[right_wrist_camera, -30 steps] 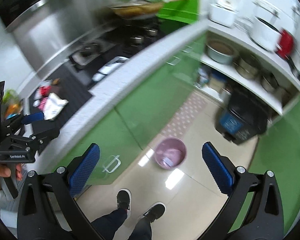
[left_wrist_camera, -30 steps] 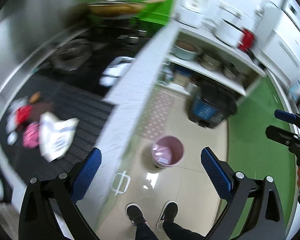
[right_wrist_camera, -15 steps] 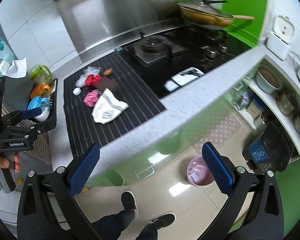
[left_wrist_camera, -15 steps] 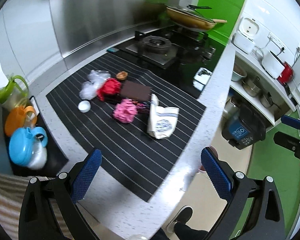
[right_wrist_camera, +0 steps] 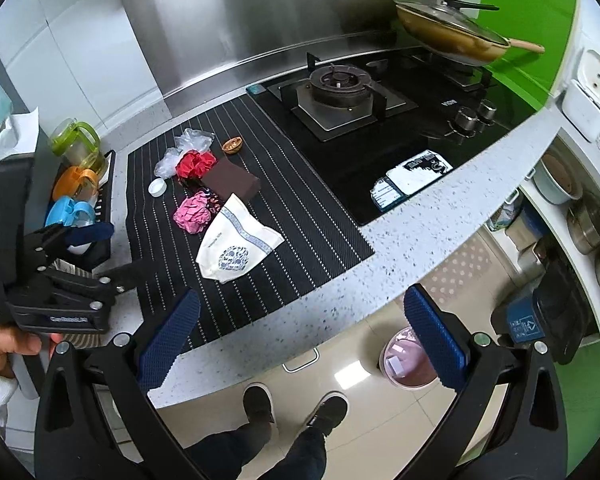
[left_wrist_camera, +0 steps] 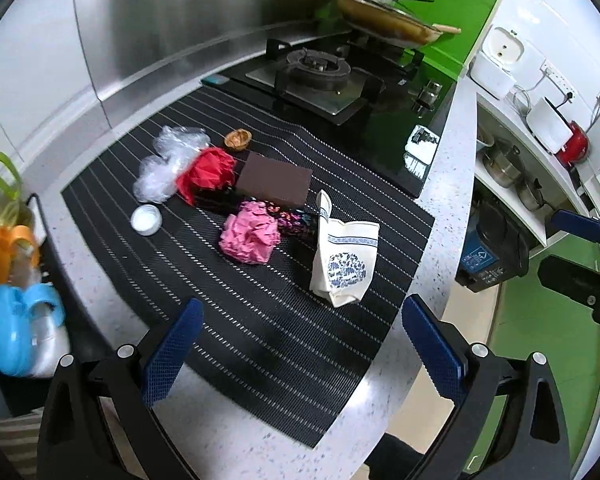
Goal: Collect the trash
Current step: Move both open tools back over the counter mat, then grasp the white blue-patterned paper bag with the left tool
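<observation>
Zero trash collected so far: crumpled pink paper wad (left_wrist_camera: pixel 250 238) and white printed paper bag (left_wrist_camera: pixel 344 262) sit on the black striped mat (left_wrist_camera: pixel 268 344) on the desk, pink waste bin (right_wrist_camera: pixel 406 364) on the floor below; left gripper (left_wrist_camera: pixel 304 350) and right gripper (right_wrist_camera: pixel 302 338) fingers gape wide, holding nothing.

Near half of the striped mat (left_wrist_camera: pixel 284 360) on the worktop (right_wrist_camera: pixel 420 240) lies bare, open to approach. Beyond it, the white paper bag (left_wrist_camera: pixel 344 264) and pink crumpled paper (left_wrist_camera: pixel 250 234) stand foremost; the dish rack (right_wrist_camera: pixel 100 216) bounds the left, the gas hob (right_wrist_camera: pixel 340 96) the far right.
</observation>
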`<state>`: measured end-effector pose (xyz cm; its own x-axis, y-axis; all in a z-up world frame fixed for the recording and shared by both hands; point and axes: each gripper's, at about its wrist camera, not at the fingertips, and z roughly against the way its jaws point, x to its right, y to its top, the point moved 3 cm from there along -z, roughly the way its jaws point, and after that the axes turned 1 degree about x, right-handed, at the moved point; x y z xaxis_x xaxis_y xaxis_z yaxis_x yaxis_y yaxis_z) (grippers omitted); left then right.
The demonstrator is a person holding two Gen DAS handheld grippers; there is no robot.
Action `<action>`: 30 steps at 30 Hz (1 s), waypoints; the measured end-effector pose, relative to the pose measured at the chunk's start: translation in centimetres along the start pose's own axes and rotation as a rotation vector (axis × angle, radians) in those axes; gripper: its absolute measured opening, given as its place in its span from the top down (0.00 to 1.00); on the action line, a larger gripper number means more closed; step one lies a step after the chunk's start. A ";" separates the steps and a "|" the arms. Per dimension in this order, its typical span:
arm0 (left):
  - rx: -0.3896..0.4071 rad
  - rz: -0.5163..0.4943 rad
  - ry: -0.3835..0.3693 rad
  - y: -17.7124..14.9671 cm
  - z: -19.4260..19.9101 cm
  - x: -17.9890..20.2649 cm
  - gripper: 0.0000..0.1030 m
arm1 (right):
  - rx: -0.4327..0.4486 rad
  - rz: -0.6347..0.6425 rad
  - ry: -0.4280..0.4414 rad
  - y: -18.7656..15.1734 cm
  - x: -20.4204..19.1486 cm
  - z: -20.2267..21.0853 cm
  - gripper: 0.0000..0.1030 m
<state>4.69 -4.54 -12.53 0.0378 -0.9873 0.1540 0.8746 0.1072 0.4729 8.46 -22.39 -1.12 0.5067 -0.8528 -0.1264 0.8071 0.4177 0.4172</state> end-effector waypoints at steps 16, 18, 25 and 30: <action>-0.098 0.106 -0.024 1.3 -7.9 0.7 0.41 | -0.066 0.066 0.056 2.1 4.4 -4.5 0.03; -0.107 0.112 -0.024 1.2 -8.2 0.7 0.55 | -0.070 0.072 0.061 2.2 4.5 -4.8 0.03; -0.114 0.110 -0.033 1.0 -8.0 0.9 0.88 | -0.070 0.094 0.085 2.7 3.9 -5.2 0.03; -0.094 0.109 -0.033 1.0 -6.0 1.1 0.89 | -0.067 0.111 0.098 3.1 3.0 -5.3 0.03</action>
<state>8.54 -6.21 -17.09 0.1200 -0.9660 0.2290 0.9076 0.2003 0.3690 14.10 -22.00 -4.94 0.6185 -0.7668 -0.1716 0.7613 0.5307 0.3725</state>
